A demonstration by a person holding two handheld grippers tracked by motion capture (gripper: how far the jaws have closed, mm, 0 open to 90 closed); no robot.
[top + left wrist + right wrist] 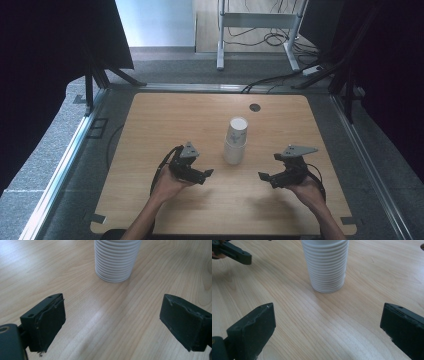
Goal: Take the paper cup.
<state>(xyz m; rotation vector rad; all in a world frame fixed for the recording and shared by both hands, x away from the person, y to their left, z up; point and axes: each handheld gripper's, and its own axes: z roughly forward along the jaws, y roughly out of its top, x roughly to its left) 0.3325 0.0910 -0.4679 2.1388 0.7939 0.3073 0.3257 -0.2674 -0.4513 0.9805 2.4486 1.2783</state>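
Observation:
A tall stack of white paper cups [235, 140] stands upright near the middle of the wooden table [150, 125]. In the left gripper view the ribbed base of the stack [114, 261] rises ahead of the wide-apart jaws. The right gripper view has the same stack [326, 265] ahead of its own spread jaws. My left gripper [206, 175] hovers open just left of the stack, pointing right. On the other side, my right gripper [265, 178] is open and points left. Neither touches the cups. The left gripper's jaw [232, 251] appears at the top left of the right gripper view.
A round cable hole [255, 107] sits near the table's far edge. Beyond the table stand a white desk frame [257, 22] and loose cables [270, 80] on the floor. Dark screens [45, 60] flank both sides.

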